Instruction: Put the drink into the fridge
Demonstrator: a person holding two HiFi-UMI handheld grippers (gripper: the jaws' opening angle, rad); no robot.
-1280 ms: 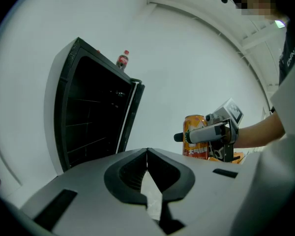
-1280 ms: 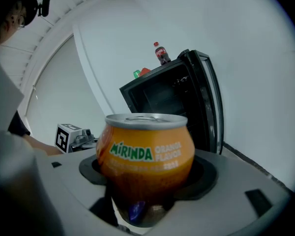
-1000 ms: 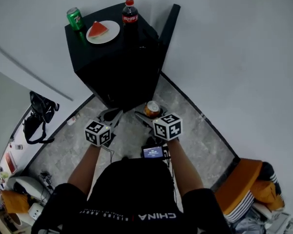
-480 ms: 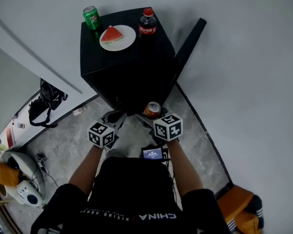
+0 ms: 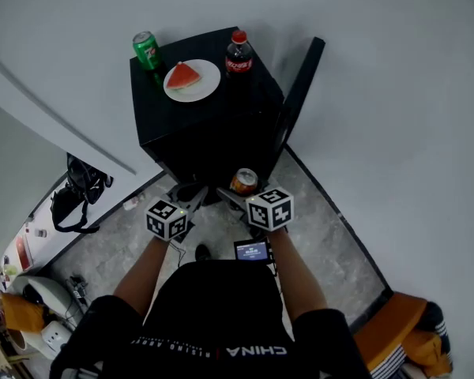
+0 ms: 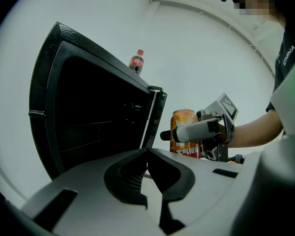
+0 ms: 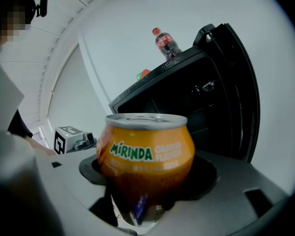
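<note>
Jaws of my right gripper (image 7: 146, 195) are pinching the orange can (image 7: 145, 151) upright by its lower body, while those of my left gripper (image 6: 148, 154) are pressing together on nothing, near it. Both are hovering low before the black fridge (image 5: 197, 125), whose door (image 5: 299, 85) is standing swung open on the right. Over the last second I have been turning to face that dark opening more squarely, the can keeping its place just outside it. I am judging the drink ready to go in; only the reach inward is remaining.
</note>
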